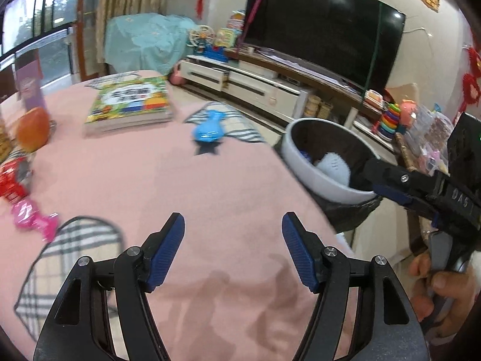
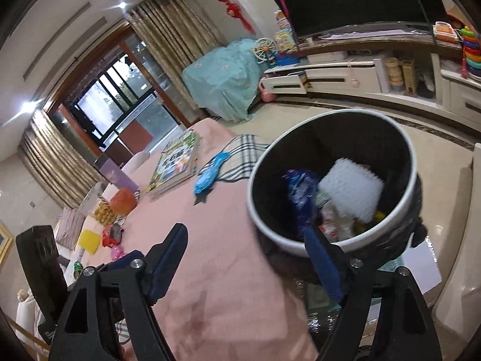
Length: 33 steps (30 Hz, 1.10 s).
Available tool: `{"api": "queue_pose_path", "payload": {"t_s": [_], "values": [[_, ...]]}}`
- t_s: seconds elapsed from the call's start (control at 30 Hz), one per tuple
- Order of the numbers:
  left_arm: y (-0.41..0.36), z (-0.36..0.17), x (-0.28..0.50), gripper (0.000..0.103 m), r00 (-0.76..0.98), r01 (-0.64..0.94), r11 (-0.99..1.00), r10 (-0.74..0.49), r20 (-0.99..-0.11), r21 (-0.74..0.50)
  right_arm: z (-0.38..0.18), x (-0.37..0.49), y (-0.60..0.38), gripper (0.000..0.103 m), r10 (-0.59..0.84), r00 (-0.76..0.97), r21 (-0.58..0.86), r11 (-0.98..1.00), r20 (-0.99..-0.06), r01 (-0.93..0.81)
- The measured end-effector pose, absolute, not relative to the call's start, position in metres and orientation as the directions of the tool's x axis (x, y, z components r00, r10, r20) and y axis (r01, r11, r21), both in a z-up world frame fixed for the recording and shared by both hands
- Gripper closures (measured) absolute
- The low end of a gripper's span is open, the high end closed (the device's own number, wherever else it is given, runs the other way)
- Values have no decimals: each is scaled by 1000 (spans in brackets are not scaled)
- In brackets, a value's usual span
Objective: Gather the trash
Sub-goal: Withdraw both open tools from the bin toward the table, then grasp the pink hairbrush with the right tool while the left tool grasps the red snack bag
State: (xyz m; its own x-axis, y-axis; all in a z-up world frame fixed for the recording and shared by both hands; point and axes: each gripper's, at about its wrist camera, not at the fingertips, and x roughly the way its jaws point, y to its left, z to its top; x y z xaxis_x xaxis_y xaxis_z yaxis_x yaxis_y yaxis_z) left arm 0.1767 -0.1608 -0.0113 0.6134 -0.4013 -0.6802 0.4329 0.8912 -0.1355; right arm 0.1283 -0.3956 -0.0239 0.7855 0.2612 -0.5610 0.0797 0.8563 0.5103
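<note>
- Standing by the table, I see the left gripper [image 1: 233, 234] held over the pink tablecloth [image 1: 186, 186] with its blue-padded fingers spread wide and nothing between them.
- To the right, the right gripper [image 2: 245, 246] hangs at the near rim of the trash bin [image 2: 409, 162]; its fingers are parted too and hold nothing.
- Trash already lies in the bin: a blue wrapper [image 2: 300, 192], a white foam piece [image 2: 350, 194] and some smaller scraps I cannot identify.
- Left on the cloth are a pink candy wrapper [image 1: 31, 216] and a red packet [image 1: 12, 180] at the left edge, well apart from the bin, and a blue wrapper on the table [image 1: 207, 129] farther off near the picture book [image 1: 129, 102].
- What could go wrong, as I judge it:
  - the pink wrapper is thin and lies flat on soft fabric, so closing fingers may pinch the cloth with it and drag the cover;
  - the orange fruit [image 1: 33, 132] sits just beyond the red packet, and a careless reach could knock it rolling;
  - the bin stands off the table's right edge, so a light wrapper let go too early could fall on the floor.
</note>
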Motion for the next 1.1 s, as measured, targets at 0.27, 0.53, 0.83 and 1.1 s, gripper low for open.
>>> {"api": "queue_pose_path", "payload": {"t_s": [0.27, 0.53, 0.83, 1.1], "values": [[-92, -20, 170, 34, 656, 312, 940, -320, -684, -141, -24, 133, -354, 12, 333, 755, 515, 857, -565, 8], [-22, -27, 164, 34, 686, 172, 968, -250, -684, -182, -21, 143, -306, 12, 402, 718, 504, 860, -568, -82], [50, -38, 155, 33, 696, 27, 981, -155, -701, -191, -23, 159, -238, 12, 492, 652, 458, 856, -577, -241], [96, -40, 155, 33, 702, -72, 981, -80, -708, -182, -24, 185, -157, 12, 571, 554, 380, 819, -606, -429]]}}
